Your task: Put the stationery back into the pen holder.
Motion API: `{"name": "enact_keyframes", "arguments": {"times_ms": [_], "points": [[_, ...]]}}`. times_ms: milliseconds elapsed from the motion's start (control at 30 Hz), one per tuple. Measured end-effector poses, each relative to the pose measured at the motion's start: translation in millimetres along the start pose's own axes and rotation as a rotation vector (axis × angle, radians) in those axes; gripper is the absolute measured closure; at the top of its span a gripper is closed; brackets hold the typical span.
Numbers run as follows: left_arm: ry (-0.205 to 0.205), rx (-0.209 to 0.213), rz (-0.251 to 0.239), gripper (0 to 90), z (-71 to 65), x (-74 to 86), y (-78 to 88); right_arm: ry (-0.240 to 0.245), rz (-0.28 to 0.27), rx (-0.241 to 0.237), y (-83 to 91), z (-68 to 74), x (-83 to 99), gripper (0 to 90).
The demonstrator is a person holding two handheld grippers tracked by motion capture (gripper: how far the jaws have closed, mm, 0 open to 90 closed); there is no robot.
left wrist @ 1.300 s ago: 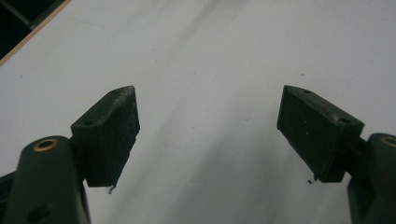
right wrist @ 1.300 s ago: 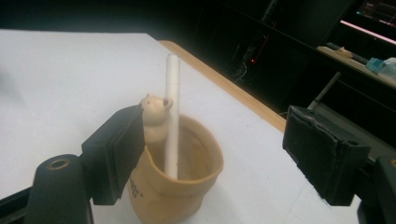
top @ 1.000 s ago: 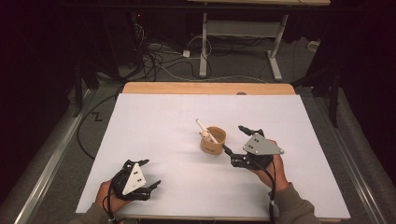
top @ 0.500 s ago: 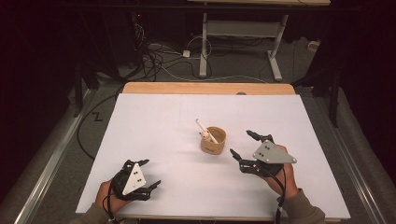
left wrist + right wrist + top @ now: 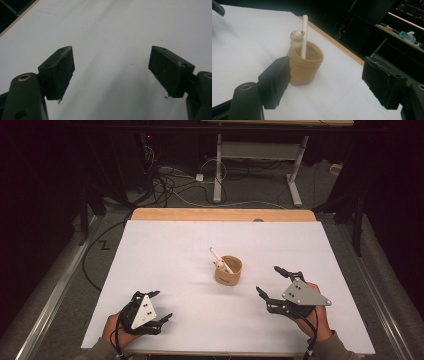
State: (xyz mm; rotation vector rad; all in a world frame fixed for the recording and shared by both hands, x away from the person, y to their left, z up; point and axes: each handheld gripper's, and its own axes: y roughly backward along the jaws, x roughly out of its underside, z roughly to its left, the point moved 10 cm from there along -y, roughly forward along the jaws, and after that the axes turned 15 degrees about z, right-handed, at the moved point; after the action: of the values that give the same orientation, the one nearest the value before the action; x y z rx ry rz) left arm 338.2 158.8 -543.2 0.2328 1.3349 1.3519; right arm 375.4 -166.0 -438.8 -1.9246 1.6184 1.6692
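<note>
A small tan cup (image 5: 228, 271) stands near the middle of the white table top (image 5: 190, 250). A white pen (image 5: 220, 259) leans in it, and a little pale figure (image 5: 296, 37) sits on its rim. My right gripper (image 5: 270, 280) is open to the right of the cup, a short way off, its jaws pointing toward the cup (image 5: 305, 64) with nothing between them. My left gripper (image 5: 161, 305) rests open near the front left edge. Bare white table lies between its fingers (image 5: 58, 71).
A wooden strip (image 5: 222, 214) runs along the table's far edge. Beyond it the floor holds tangled cables (image 5: 170, 182) and a white desk frame (image 5: 255, 155). A metal rail (image 5: 55, 290) runs along the left side of the table.
My right gripper has drawn back from the cup toward the front right, open throughout. The cup, pen and left gripper have stayed put.
</note>
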Motion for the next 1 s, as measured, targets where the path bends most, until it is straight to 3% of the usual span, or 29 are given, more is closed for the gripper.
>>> {"name": "enact_keyframes", "arguments": {"times_ms": [500,1000], "points": [[-0.005,-0.004,0.003,20.4,-0.5,0.0,-0.2,0.028,0.022,0.009,9.6,2.9,18.1,23.1],[-0.009,0.000,0.006,20.4,-1.8,0.0,-0.9,0.013,0.053,0.013,11.2,2.2,44.3,22.8]]}}
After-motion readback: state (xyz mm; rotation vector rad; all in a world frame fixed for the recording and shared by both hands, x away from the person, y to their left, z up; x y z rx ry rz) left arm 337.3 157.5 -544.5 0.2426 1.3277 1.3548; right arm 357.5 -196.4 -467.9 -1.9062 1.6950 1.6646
